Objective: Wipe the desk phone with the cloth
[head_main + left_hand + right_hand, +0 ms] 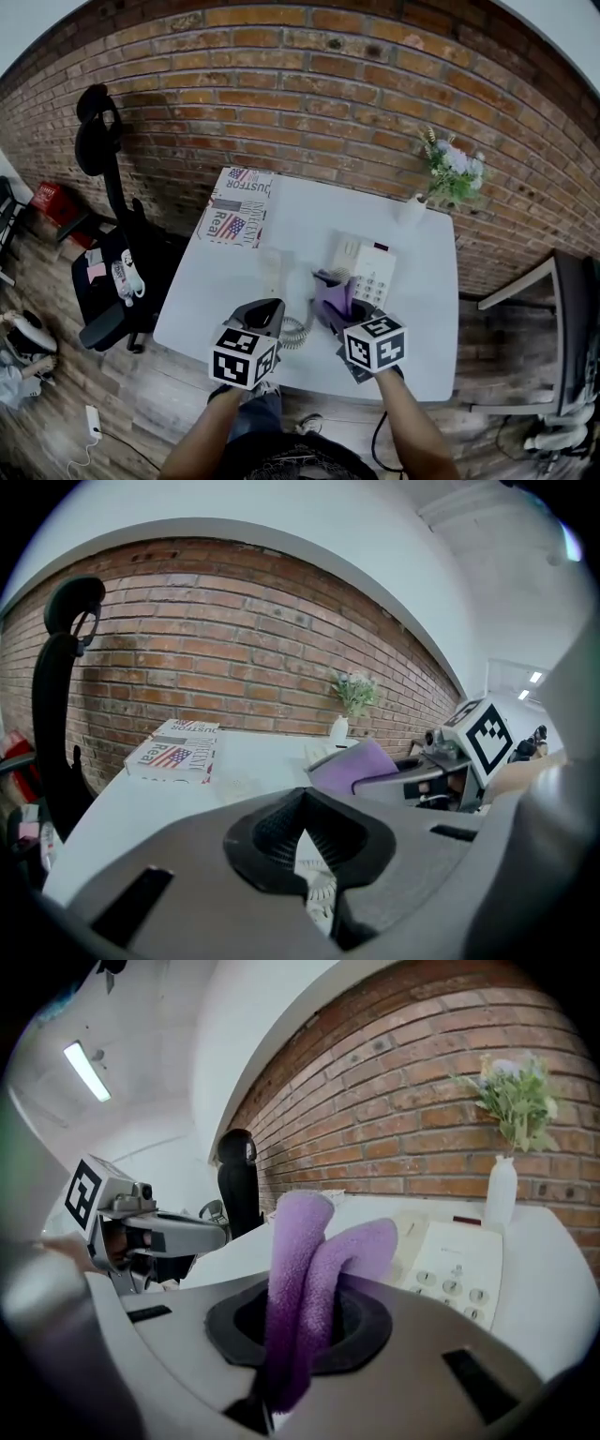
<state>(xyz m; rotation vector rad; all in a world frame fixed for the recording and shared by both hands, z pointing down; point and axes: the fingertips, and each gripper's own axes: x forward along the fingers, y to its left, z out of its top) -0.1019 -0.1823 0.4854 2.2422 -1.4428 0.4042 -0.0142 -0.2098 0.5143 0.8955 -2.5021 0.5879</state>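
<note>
The white desk phone (pixel 367 265) sits on the white table (pixel 211 300), right of middle, keypad up; it also shows in the right gripper view (pixel 457 1262). Its handset (pixel 273 266) seems to lie off to the left, with the coiled cord (pixel 296 332) trailing toward the front. My right gripper (pixel 330 309) is shut on a folded purple cloth (pixel 305 1279), held just in front of the phone. My left gripper (pixel 272 307) hovers beside it over the cord (pixel 315 881), jaws shut with nothing between them. The cloth (pixel 352 766) is also visible from the left.
A flat box with flag print (pixel 238 207) lies at the table's back left. A white vase of flowers (pixel 448 176) stands at the back right corner, against the brick wall. A black office chair (pixel 111 202) stands left of the table.
</note>
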